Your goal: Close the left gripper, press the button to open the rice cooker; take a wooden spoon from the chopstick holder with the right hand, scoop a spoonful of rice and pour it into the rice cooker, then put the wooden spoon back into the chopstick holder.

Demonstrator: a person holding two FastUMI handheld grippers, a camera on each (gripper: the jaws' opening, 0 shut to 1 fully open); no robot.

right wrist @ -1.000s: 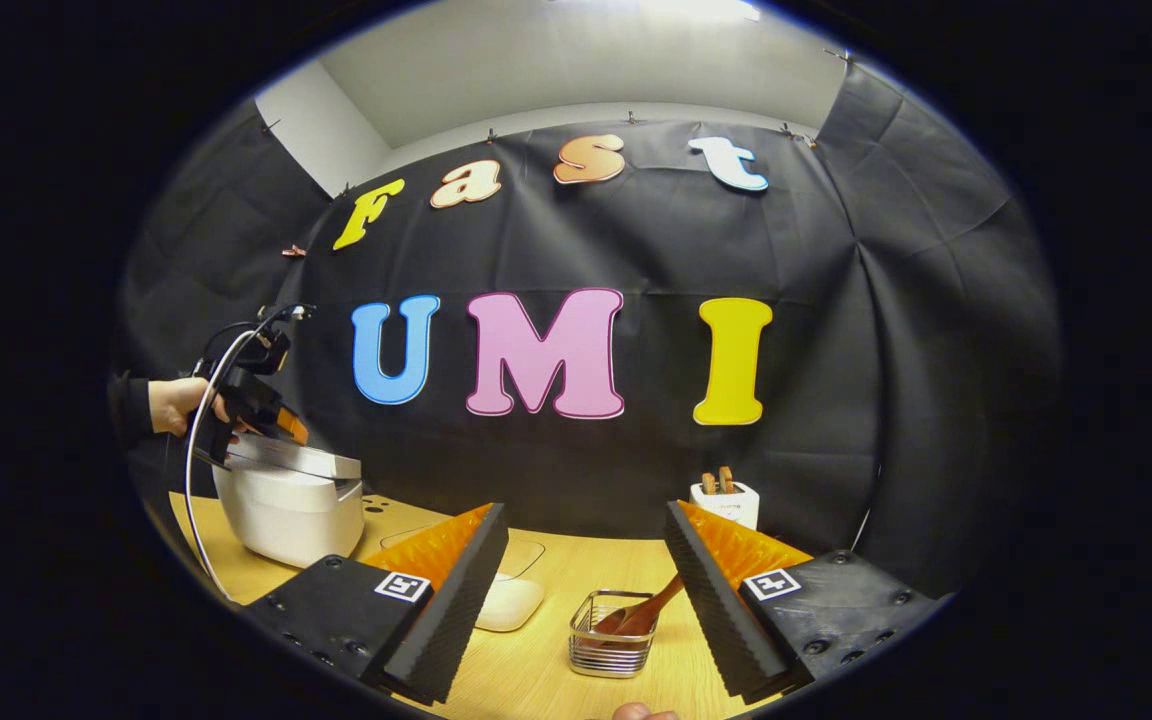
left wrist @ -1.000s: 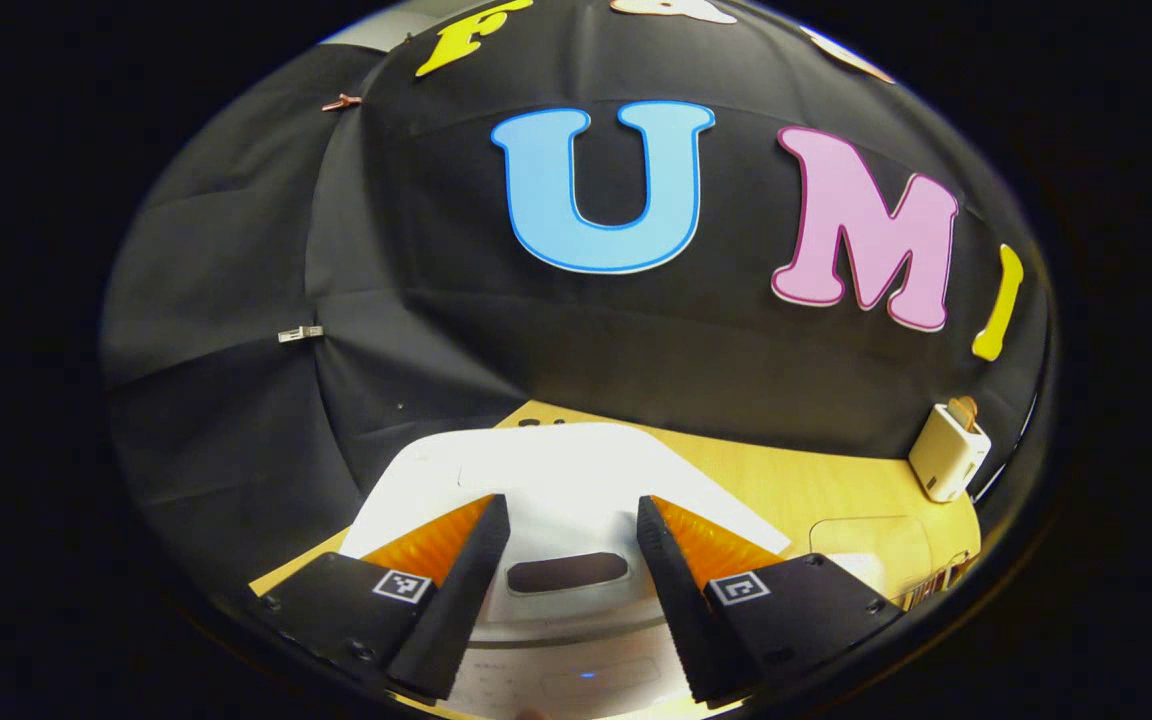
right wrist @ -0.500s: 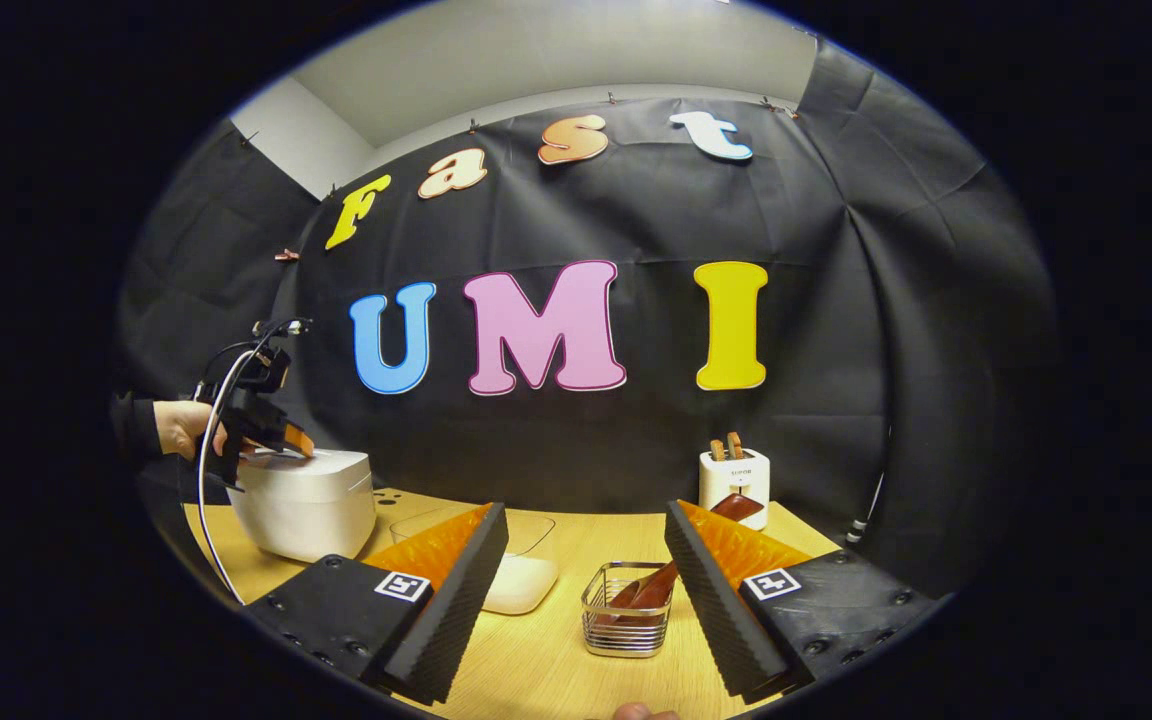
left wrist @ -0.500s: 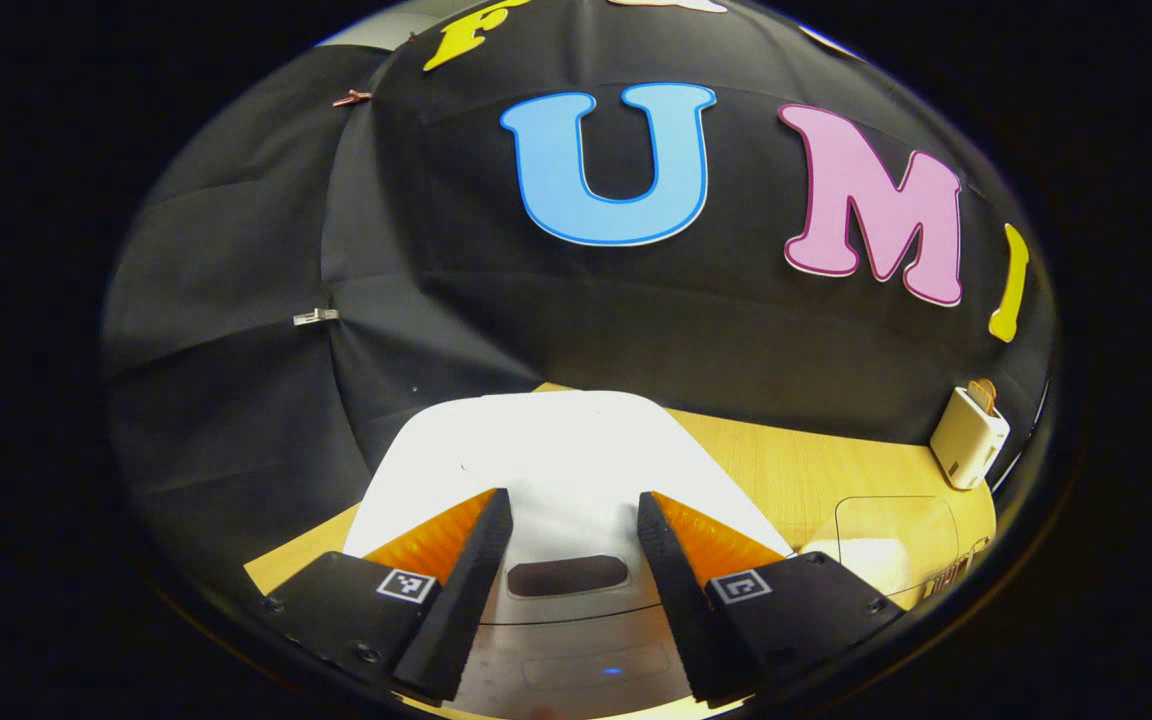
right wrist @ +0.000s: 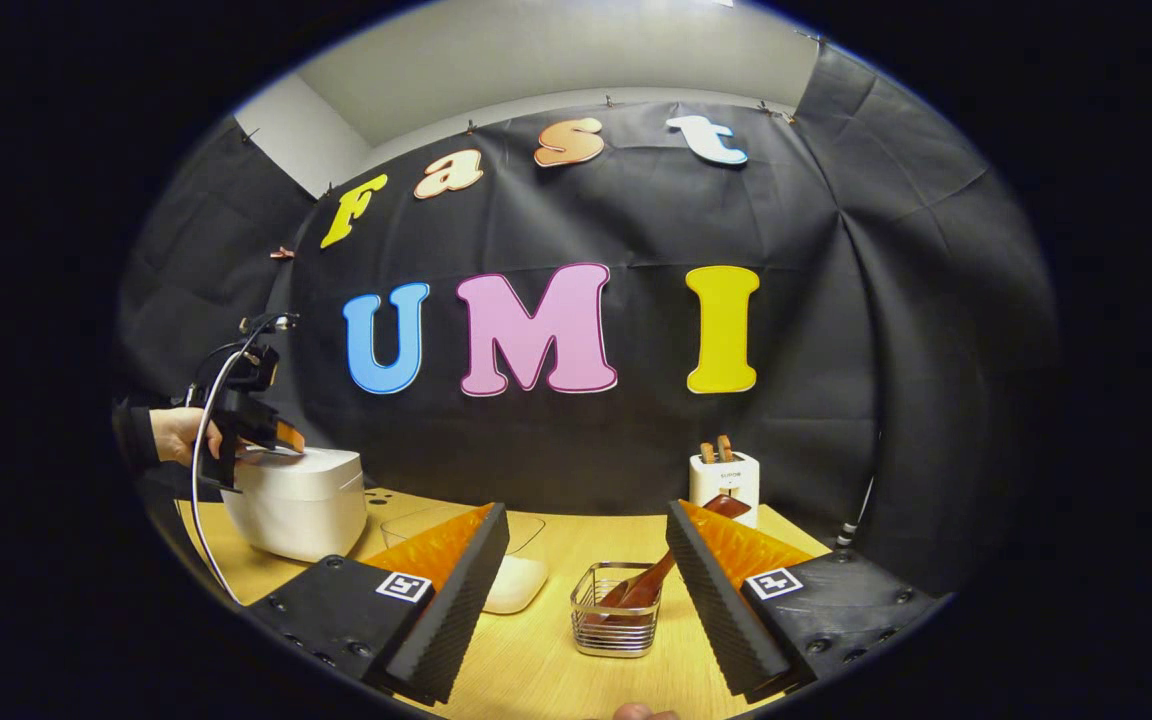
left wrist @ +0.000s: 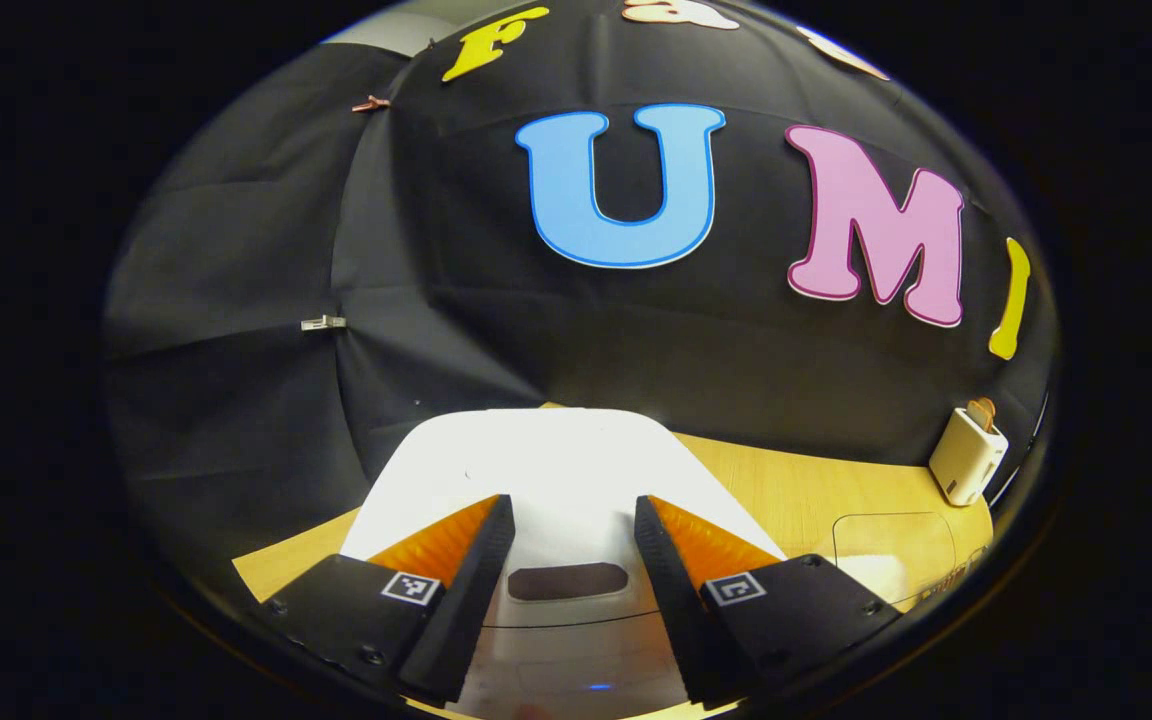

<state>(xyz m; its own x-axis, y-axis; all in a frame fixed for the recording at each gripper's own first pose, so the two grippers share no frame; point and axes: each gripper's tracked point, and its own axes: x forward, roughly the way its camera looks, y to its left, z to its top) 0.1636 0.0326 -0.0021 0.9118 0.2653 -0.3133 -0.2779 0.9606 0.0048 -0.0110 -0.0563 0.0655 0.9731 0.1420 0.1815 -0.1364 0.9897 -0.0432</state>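
In the left gripper view, the two fingers of the left gripper (left wrist: 573, 540) stand apart with a plain gap between them and nothing held. They hang over the closed lid of the white rice cooker (left wrist: 546, 460), which spreads out beyond and beneath both fingertips. Between the fingers, a little back from the tips, lies the dark oval button (left wrist: 567, 581) on the cooker's front edge; neither finger touches it as far as can be seen. Nearer the camera, below the button, a small blue light glows on the cooker's front panel. Off past the right finger the wooden table (left wrist: 796, 490) runs on, with a clear container (left wrist: 891, 545) near that finger and a white toaster (left wrist: 967, 455) farther out by the black wall.

In the right gripper view, the fingers of the right gripper (right wrist: 586, 545) are likewise spread wide and empty, held above the table (right wrist: 556, 660). Between them, closer to the right finger, sits a wire chopstick holder (right wrist: 619, 622) with a wooden spoon (right wrist: 651, 583) leaning in it, its handle slanting up toward the right fingertip without clearly touching it. Just beside the left finger, partly hidden by it, is the clear container with white rice (right wrist: 516, 590) in it. Beyond the right fingertip stands the toaster (right wrist: 724, 480). Far off past the left finger the rice cooker (right wrist: 296, 500) stands closed, with the left gripper (right wrist: 271, 445) held by a hand (right wrist: 176, 435) right over its lid.
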